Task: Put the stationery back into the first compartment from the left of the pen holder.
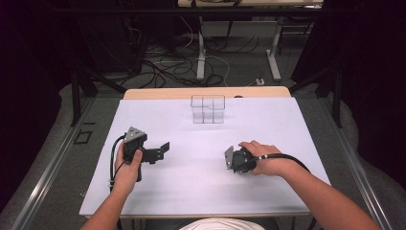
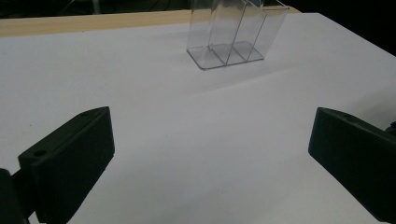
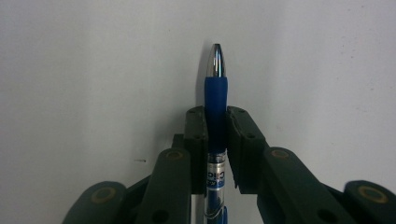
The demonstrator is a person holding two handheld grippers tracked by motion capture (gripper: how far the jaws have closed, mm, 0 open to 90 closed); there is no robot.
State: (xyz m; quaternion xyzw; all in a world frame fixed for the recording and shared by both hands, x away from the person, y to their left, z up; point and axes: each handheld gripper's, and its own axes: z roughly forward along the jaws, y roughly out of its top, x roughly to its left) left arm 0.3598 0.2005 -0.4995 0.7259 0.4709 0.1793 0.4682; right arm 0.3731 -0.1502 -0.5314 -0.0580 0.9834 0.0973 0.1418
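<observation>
- Pen is the thing being handled: in the right gripper view it runs straight up the centre of the frame, blue rubber grip and chrome tip pointing to the top, with the right gripper closed on its barrel, both jaws pressed against the blue grip. A clear section with printed lettering shows lower down between the jaws. White table surface lies behind it.
- High view: right gripper sits at lower right of centre, low over the table and held in the person's hand; the pen itself is too small to make out. Left gripper rests at lower left. A clear plastic organiser stands at upper centre, well apart from both.
- Left gripper view: its two black jaws stand wide apart at the bottom corners, holding nothing; the organiser, with its upright dividers, is at top centre.
- Judgement: the pen is grasped, so the step looks like a pickup; next it likely must be lifted, carried up-frame and tipped upright into a compartment.
</observation>
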